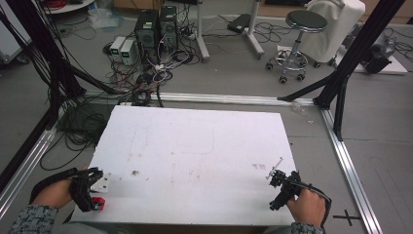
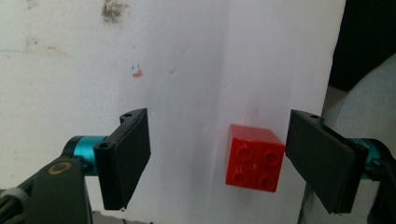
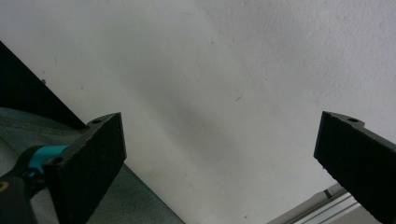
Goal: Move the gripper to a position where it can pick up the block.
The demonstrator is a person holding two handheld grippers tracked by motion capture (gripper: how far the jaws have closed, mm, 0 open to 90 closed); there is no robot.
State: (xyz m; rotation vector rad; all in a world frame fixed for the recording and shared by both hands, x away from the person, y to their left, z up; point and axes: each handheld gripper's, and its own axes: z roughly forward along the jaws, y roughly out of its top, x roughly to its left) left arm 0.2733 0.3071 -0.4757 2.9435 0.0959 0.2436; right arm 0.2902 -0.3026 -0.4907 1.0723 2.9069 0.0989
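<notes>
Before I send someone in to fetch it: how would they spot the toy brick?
Go to the white table, then its near left corner, where the left gripper hovers. The brick lies between its open jaws: small, red, four studs on top.

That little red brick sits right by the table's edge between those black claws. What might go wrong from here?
Two risks, both guesses:

1. The red brick lies much nearer one jaw of the open left gripper than the other. On closing, that jaw would likely touch first and push the brick sideways instead of clamping it.

2. The brick sits close to the near edge of the white table. A nudge that way might tip it off.
</notes>
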